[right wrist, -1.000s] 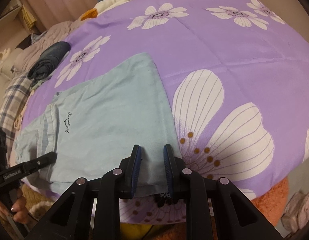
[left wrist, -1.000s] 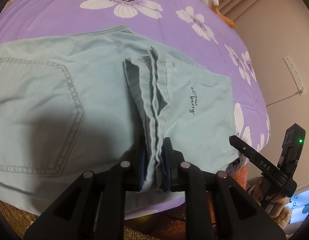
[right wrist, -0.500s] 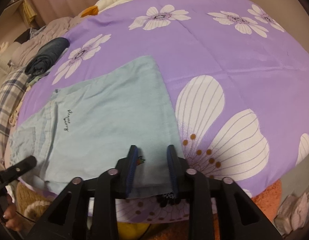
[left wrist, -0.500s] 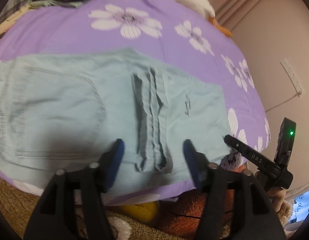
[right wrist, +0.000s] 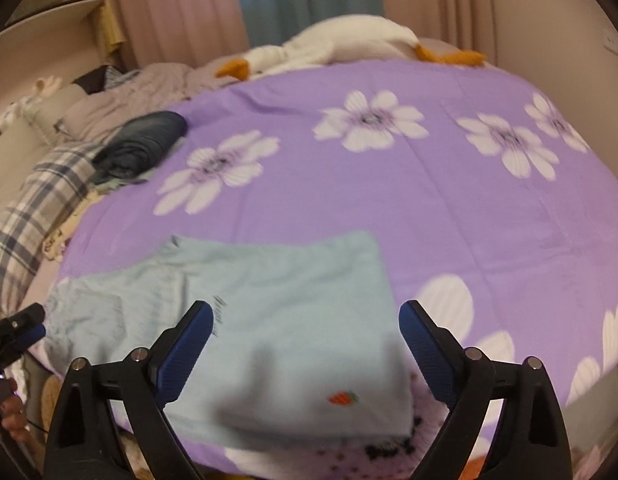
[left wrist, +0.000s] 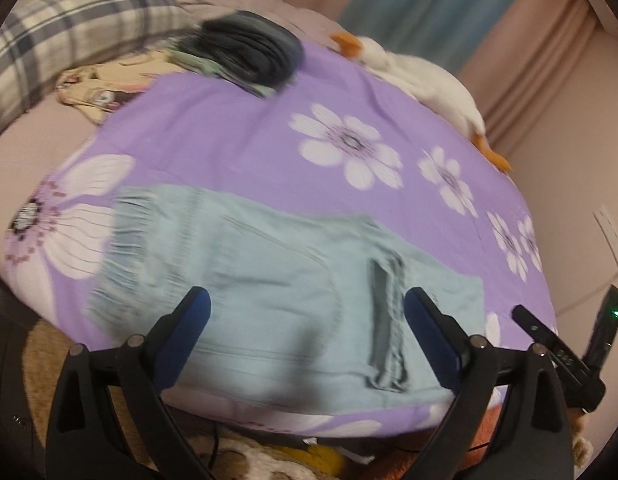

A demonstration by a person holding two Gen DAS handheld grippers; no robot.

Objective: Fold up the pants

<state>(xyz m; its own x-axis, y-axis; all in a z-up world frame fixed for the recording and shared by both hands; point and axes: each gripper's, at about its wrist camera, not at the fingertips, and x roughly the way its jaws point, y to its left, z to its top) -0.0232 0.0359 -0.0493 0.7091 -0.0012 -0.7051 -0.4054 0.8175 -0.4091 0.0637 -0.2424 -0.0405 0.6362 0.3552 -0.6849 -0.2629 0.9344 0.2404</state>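
The pale blue pants lie folded flat on the purple flowered bedspread, near its front edge. The leg cuffs lie folded over the seat part. My left gripper is open and empty, raised above the pants. In the right wrist view the pants show a small carrot patch. My right gripper is open and empty above their right end. The right gripper also shows at the left wrist view's right edge.
A rolled dark garment lies at the far left of the bedspread, by a plaid pillow. A white plush goose lies along the far edge. Curtains hang behind. A wall socket is on the right wall.
Both grippers have opened wide, let go of the pants and pulled back and up. The pants stay folded on the bed.
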